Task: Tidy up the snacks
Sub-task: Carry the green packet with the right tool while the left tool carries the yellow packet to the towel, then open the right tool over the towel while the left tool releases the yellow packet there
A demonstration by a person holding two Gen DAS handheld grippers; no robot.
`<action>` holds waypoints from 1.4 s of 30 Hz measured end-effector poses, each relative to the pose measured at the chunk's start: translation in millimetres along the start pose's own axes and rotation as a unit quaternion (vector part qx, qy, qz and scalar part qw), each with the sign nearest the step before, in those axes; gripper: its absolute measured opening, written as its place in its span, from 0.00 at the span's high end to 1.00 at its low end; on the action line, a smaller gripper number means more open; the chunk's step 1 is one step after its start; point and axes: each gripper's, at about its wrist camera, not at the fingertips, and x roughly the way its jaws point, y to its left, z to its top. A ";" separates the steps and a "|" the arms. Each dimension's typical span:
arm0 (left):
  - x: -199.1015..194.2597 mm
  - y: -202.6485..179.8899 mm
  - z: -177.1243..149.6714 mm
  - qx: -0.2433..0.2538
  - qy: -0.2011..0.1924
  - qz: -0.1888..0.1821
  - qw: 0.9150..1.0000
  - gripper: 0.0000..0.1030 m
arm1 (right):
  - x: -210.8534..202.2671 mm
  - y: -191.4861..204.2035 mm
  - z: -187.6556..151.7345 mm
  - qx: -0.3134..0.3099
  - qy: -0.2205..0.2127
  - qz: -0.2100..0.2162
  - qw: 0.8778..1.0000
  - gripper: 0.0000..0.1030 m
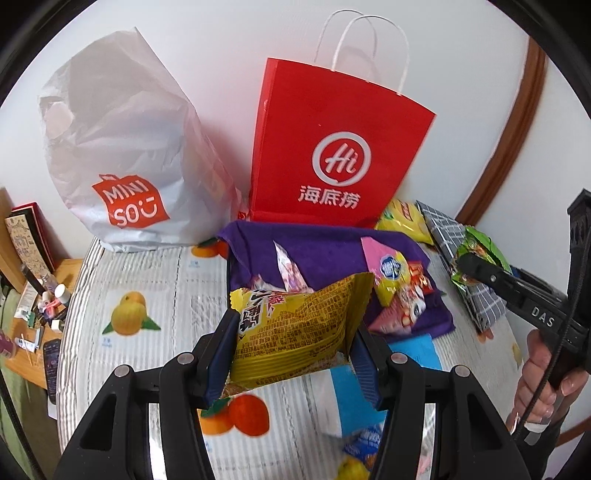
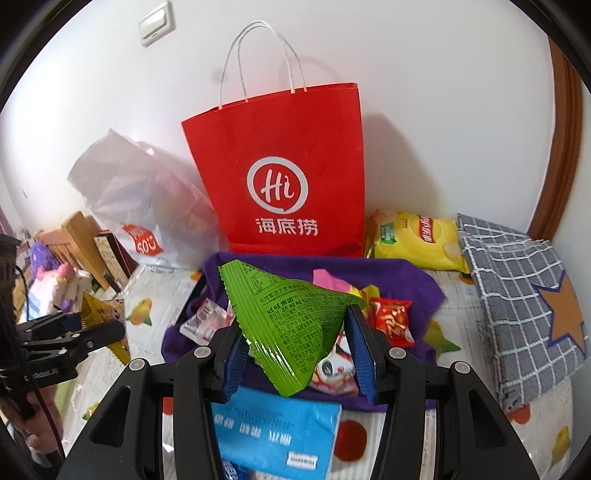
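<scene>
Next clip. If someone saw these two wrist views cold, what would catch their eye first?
Probably the tall red paper bag with white handles, upright against the wall behind a purple cloth strewn with small snacks. Close up, each gripper is shut on a packet: the left gripper on a yellow packet, the right gripper on a green packet. A crumpled white Miniso bag stands left of the red one.

Checked grey cloth [image 2: 517, 295] with orange star, wall switch [image 2: 157, 24], cluttered wooden side table [image 1: 35, 332]
</scene>
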 end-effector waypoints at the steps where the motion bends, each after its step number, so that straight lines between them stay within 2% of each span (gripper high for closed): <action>1: 3.9 0.1 4.9 -0.002 0.001 -0.001 1.000 0.47 | 2.8 -2.1 2.9 0.003 0.001 0.003 1.000 0.52; 5: 20.2 -5.2 19.5 0.001 0.006 -0.003 1.000 0.47 | 17.1 -8.3 13.8 0.008 0.004 0.009 1.000 0.52; 8: 36.0 -9.3 30.0 0.001 0.010 0.000 1.000 0.47 | 35.0 -5.5 19.6 -0.002 0.020 0.029 0.999 0.52; 13: 67.2 -7.3 47.0 -0.010 0.028 0.004 1.000 0.47 | 64.4 3.1 18.7 -0.029 0.035 0.026 0.999 0.52; 20: 112.8 2.7 48.1 -0.009 0.063 0.014 0.998 0.47 | 105.4 -3.7 9.3 -0.029 0.070 0.028 0.997 0.52; 22: 124.4 6.1 43.3 -0.013 0.074 0.007 0.997 0.47 | 116.2 -3.7 6.3 -0.037 0.087 0.021 0.995 0.52; 24: 131.8 9.0 39.7 -0.020 0.081 -0.002 0.996 0.47 | 119.8 -3.5 3.2 -0.047 0.086 0.017 0.995 0.51; 29: 143.7 6.7 35.5 -0.012 0.105 0.004 0.994 0.47 | 124.2 -0.1 -1.3 -0.067 0.083 0.005 0.994 0.51; 42: 151.7 2.1 30.5 -0.003 0.121 0.011 0.993 0.45 | 126.4 -0.4 -2.0 -0.079 0.086 -0.004 0.993 0.48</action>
